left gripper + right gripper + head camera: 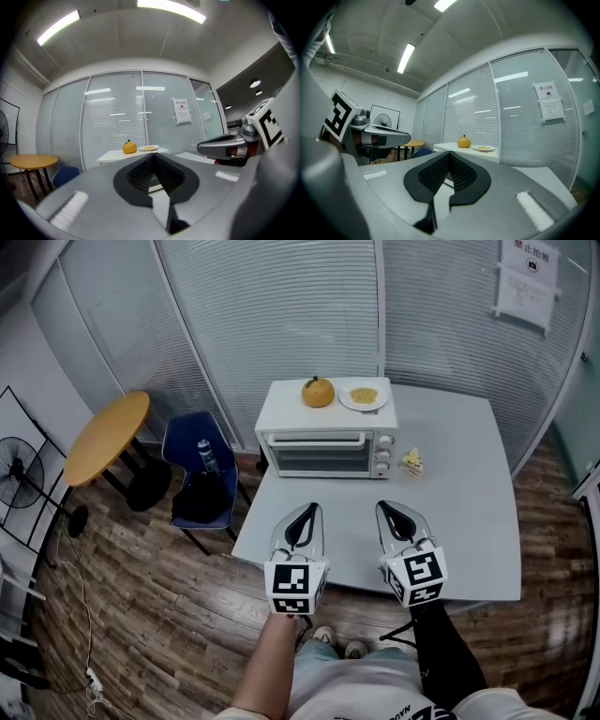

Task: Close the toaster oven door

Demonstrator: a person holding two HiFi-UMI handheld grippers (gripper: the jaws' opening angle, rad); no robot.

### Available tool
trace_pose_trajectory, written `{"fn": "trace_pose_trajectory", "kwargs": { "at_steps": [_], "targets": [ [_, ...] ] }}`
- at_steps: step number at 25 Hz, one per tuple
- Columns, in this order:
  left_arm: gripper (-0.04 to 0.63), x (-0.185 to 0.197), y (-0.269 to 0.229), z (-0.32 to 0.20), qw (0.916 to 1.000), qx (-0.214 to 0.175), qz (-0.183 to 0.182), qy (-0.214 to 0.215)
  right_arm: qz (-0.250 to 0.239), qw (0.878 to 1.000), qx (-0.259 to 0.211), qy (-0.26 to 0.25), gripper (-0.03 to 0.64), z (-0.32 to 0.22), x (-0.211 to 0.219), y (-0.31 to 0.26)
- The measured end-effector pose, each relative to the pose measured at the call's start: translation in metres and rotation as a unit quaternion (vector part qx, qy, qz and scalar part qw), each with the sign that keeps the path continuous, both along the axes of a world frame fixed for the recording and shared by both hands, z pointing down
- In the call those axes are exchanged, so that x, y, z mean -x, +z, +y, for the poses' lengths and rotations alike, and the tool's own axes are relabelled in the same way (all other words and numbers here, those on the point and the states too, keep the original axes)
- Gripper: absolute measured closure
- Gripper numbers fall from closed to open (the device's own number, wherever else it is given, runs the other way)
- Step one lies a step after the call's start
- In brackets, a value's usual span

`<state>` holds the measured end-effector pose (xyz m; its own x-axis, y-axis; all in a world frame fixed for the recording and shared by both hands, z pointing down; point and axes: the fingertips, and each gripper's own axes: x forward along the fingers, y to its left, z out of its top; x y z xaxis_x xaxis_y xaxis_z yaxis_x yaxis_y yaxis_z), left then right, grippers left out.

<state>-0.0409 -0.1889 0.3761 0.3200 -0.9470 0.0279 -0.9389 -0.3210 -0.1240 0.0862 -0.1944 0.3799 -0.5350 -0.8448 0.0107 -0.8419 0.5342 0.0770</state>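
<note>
Left claw (307,512): jaws closed together, nothing between them. Right claw (388,510): likewise closed and empty. Both are level and side by side over the near edge of the grey worktop (469,521). They point toward the toaster oven (326,432) and are well apart from it.

Toaster oven: white, on the far left part of the worktop, front facing the claws. Its door (314,457) stands upright against the front and looks shut, with the handle along its top edge. Knobs (382,454) sit in a column right of the door.

On top of the oven: an orange (318,392), and near it on the right a white plate (380,404) with something yellow on it.

On the worktop, just right of the oven: a small piece of cake (412,461).

Left of the worktop: a blue chair (183,432) carrying a bottle (206,457) and a black bag (199,498). A round wooden table (106,437) stands beyond it.
</note>
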Motion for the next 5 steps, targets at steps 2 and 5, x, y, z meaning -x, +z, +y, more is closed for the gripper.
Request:
{"fn": "trace_pose_trajectory", "kwargs": {
  "at_steps": [2, 5],
  "targets": [
    [0.538, -0.001, 0.0007, -0.0001, 1.0, 0.001, 0.0, 0.001, 0.0, 1.0, 0.0, 0.001, 0.615, -0.0002, -0.0008, 0.0007],
    [0.538, -0.0011, 0.0018, -0.0002, 1.0, 0.004, -0.002, -0.001, 0.0, 1.0, 0.001, 0.001, 0.615, 0.0, -0.0016, 0.0016]
  ]
}}
